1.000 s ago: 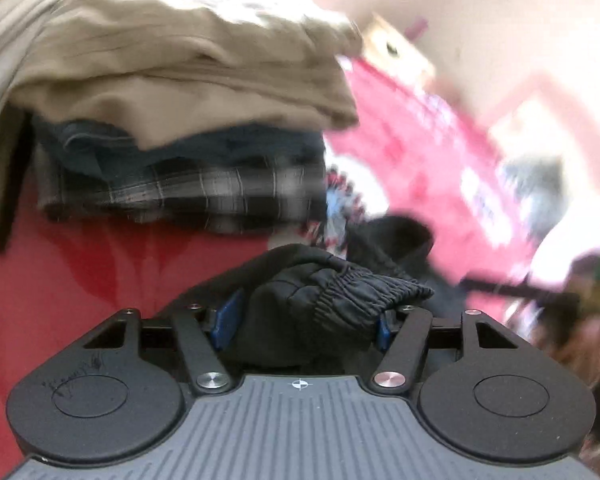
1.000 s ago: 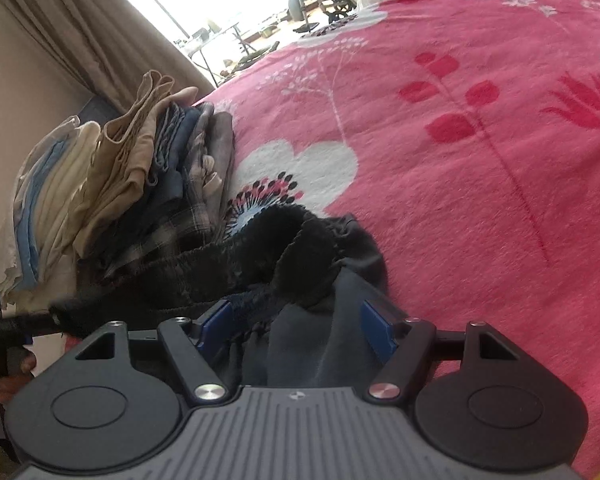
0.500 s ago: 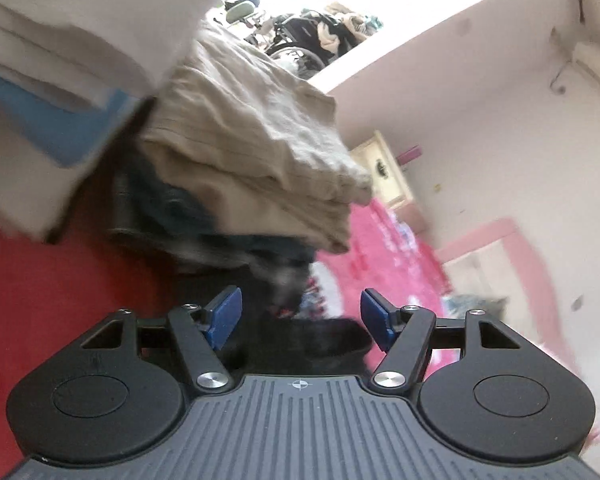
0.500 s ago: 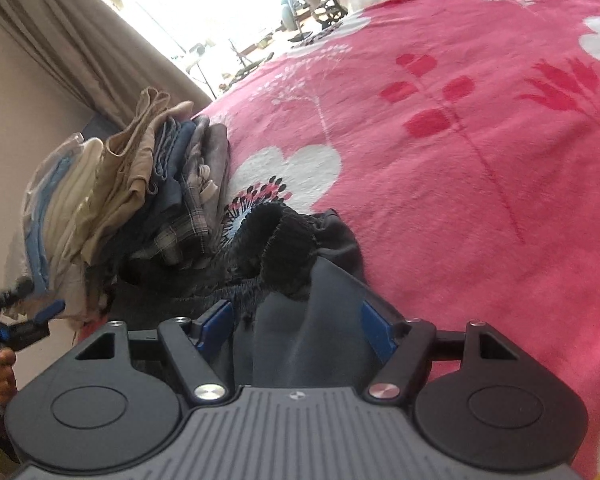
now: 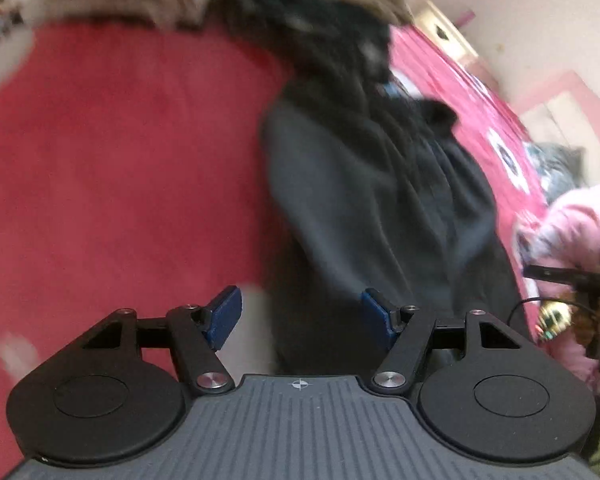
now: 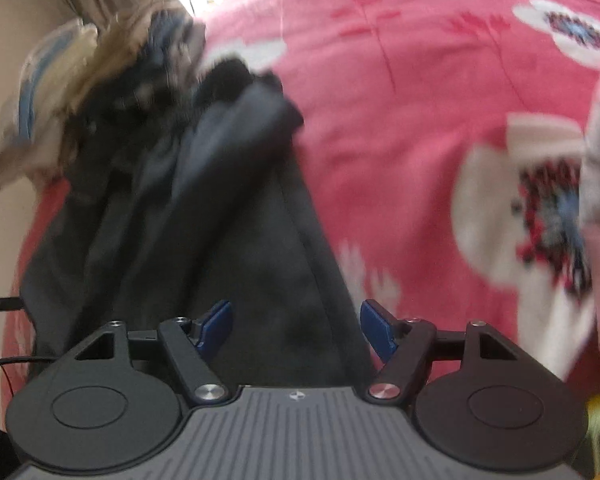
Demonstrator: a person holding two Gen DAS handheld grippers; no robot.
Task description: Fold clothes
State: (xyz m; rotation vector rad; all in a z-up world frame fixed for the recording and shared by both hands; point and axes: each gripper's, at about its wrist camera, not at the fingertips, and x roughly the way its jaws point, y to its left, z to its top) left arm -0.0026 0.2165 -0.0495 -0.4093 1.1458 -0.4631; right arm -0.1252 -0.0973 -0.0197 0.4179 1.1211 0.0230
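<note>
Across the red floral bedspread (image 6: pixel 420 120), a dark grey garment (image 6: pixel 236 208) lies stretched out lengthwise, its gathered black end reaching the stack of folded clothes (image 6: pixel 80 80) at the far edge; no box, basket or other holder shows in either view. Both the left gripper (image 5: pixel 300 316) and the right gripper (image 6: pixel 296 320) stand with blue pads wide apart above the near end of the garment, gripping nothing, and both views are blurred.
</note>
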